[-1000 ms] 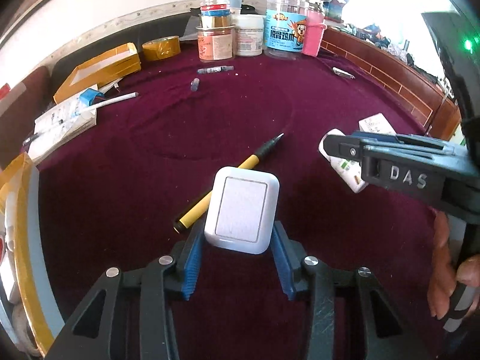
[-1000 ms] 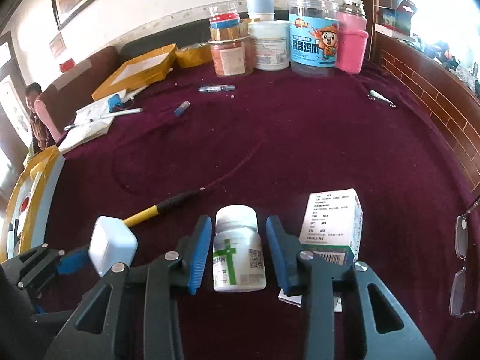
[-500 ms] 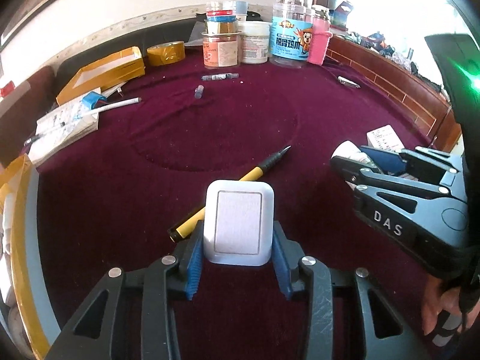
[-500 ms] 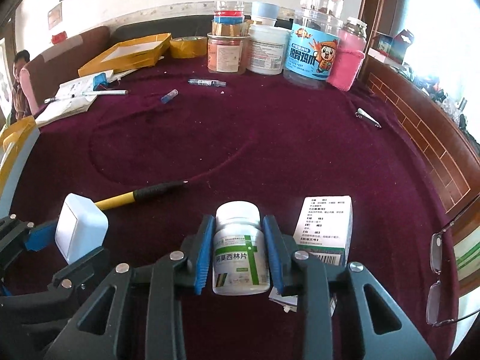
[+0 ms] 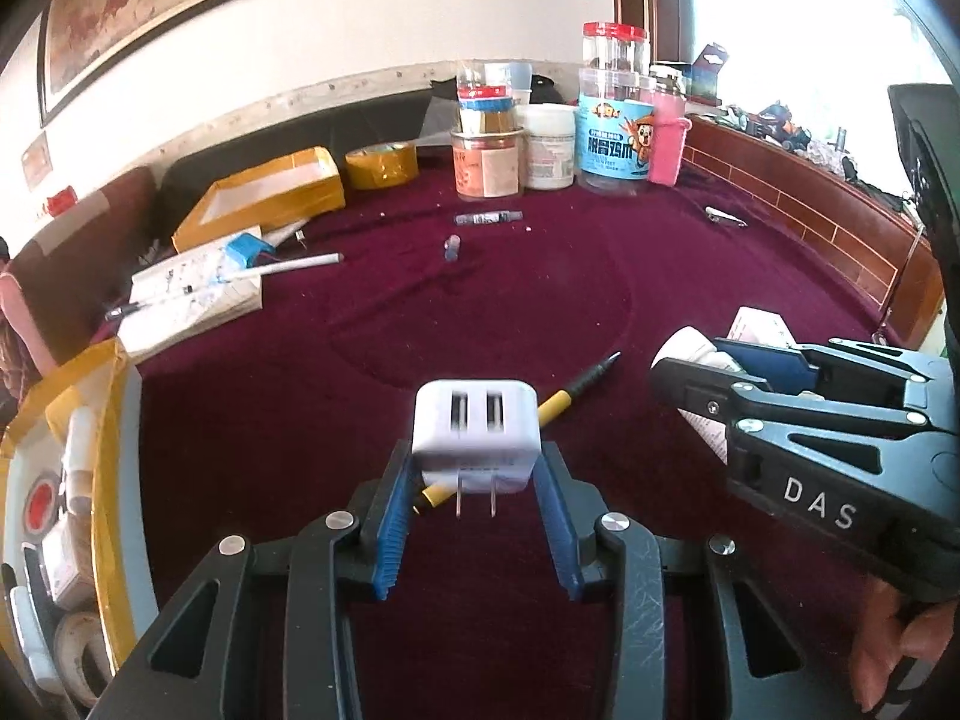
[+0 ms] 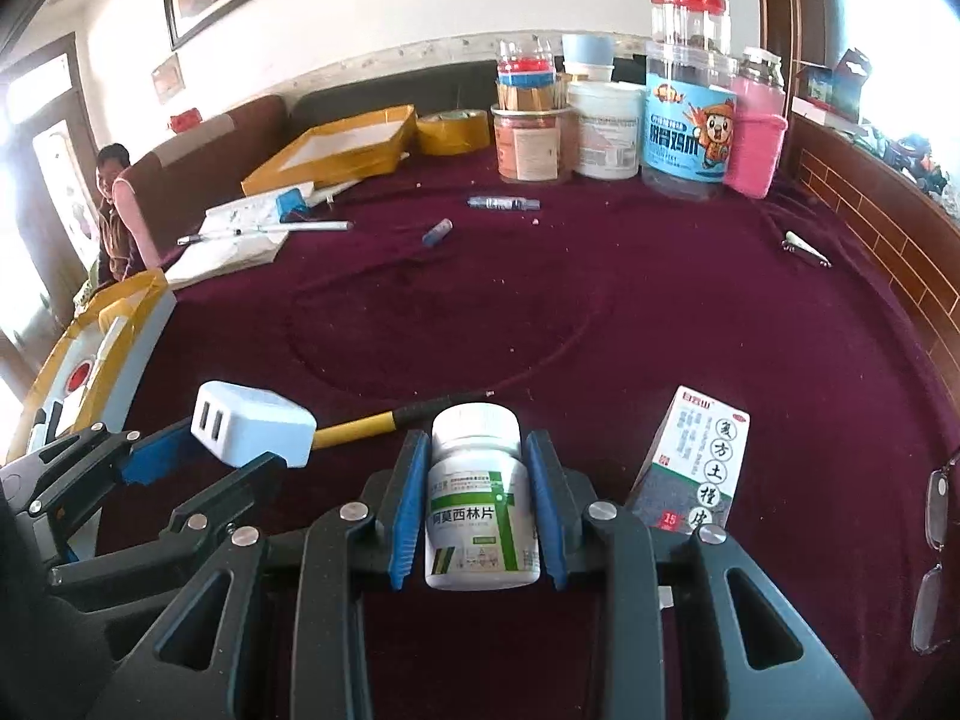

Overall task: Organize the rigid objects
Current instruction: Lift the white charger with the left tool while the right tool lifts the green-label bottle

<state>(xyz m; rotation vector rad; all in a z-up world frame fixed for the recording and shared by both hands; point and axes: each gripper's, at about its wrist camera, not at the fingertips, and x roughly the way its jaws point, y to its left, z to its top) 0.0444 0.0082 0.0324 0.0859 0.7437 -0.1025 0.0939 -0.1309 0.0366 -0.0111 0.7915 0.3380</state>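
Note:
My left gripper point(image 5: 474, 480) is shut on a white USB charger plug point(image 5: 475, 432), held above the maroon table with its two prongs pointing down. It also shows in the right wrist view point(image 6: 252, 429). My right gripper point(image 6: 477, 504) is shut on a white medicine bottle point(image 6: 478, 504) with a green label, lifted off the cloth. A yellow and black pen point(image 6: 384, 420) lies on the table between the two grippers. A medicine box point(image 6: 699, 465) stands just right of the right gripper.
Jars and tubs point(image 6: 606, 120) stand at the back of the table. A yellow tape roll point(image 5: 381, 163), a yellow tray point(image 5: 270, 195), papers point(image 5: 192, 300) and small tubes point(image 5: 487, 217) lie behind. A yellow box with items point(image 5: 66, 480) sits at the left edge. Glasses point(image 6: 936, 540) lie at the right.
Both grippers have lifted and tilted up with their objects. The charger now shows its USB ports and prongs. The medicine box stands upright beside the right gripper.

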